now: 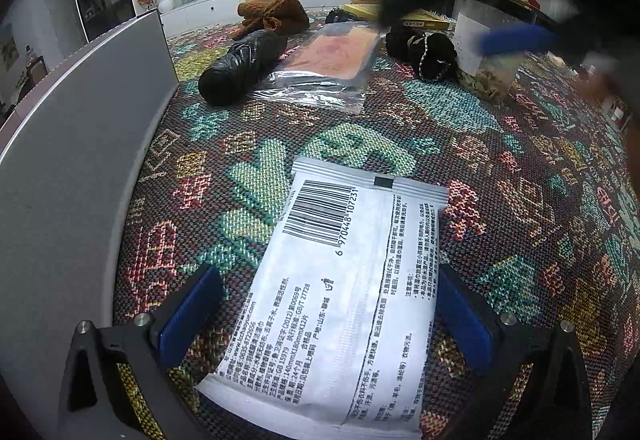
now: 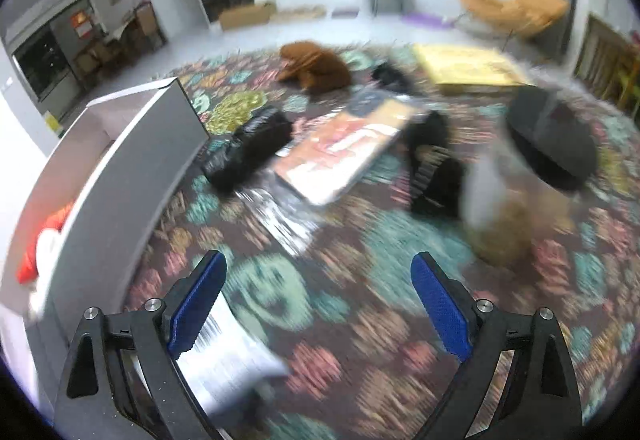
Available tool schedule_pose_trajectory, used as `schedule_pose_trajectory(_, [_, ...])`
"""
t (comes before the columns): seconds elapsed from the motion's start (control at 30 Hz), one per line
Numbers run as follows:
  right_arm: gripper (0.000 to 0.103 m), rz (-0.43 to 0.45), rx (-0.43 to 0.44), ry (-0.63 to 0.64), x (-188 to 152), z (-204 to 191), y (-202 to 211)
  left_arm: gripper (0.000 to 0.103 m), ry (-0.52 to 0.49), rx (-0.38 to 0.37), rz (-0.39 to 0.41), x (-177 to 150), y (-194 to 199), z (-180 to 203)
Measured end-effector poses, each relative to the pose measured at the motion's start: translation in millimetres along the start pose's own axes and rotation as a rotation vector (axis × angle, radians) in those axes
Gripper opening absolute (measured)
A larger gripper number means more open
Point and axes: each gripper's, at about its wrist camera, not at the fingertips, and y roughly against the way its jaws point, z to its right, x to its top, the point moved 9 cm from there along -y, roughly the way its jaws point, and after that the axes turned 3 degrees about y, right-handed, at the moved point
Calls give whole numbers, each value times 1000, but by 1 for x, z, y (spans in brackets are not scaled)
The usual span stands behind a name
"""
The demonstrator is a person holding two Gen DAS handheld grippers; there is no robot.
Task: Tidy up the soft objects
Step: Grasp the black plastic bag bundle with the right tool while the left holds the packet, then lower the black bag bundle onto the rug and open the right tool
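The left gripper (image 1: 326,314) has its blue-padded jaws spread wide astride the flat white printed wipes packet (image 1: 340,300), apparently positioned for a grasp, with the grey storage bin (image 1: 80,160) at 9 o'clock. The right gripper (image 2: 320,304) is also spread, holding nothing above the patterned woven cloth (image 2: 360,300); motion blur obscures the soft black bundles (image 2: 248,152) at 12 o'clock.

White wipes pack (image 1: 340,304) flat, barcode up

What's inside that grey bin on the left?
In the right wrist view, the grey bin holds something red-orange and something white near its wall. The wall hides the rest of the inside, and blur obscures what they are.
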Motion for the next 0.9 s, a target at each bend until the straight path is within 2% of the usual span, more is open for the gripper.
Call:
schedule_pose_trajectory(0.07, [95,-75,9,-62,22,-4,-27,103,0,0,0,0,0,0])
schedule_pose_trajectory(0.1, [95,-78,18,-96,31,-4,-33,103,0,0,0,0,0,0])
schedule_pose_trajectory(0.17, [95,-50,91,-147,59,-13,-41,103,0,0,0,0,0,0])
schedule_pose_trajectory(0.23, [95,-59,154,-147,77,-26,-49,103,0,1,1,0,0,0])
schedule_pose_trajectory(0.3, [94,-124,193,-100,86,-48,-70,103,0,2,1,0,0,0])
schedule_pose_trajectory(0.37, [93,-187,166,-34,89,-63,-96,103,1,3,2,0,0,0])
schedule_pose_trajectory(0.47, [92,-322,99,10,73,-69,-139,103,1,3,2,0,0,0])
schedule_pose_trajectory(0.5, [90,-316,76,19,73,-68,-145,103,1,3,2,0,0,0])
schedule_pose_trajectory(0.53, [54,-263,46,52,79,-71,-144,103,1,4,2,0,0,0])
schedule_pose_trajectory(0.6, [47,-261,98,46,78,-78,-145,103,1,4,3,0,1,-1])
schedule_pose_trajectory(0.73, [44,-160,89,66,80,-72,-111,103,2,4,3,0,1,-1])
schedule_pose_trajectory(0.9, [44,40,61,82,89,-47,-13,103,2,4,3,0,1,-1])
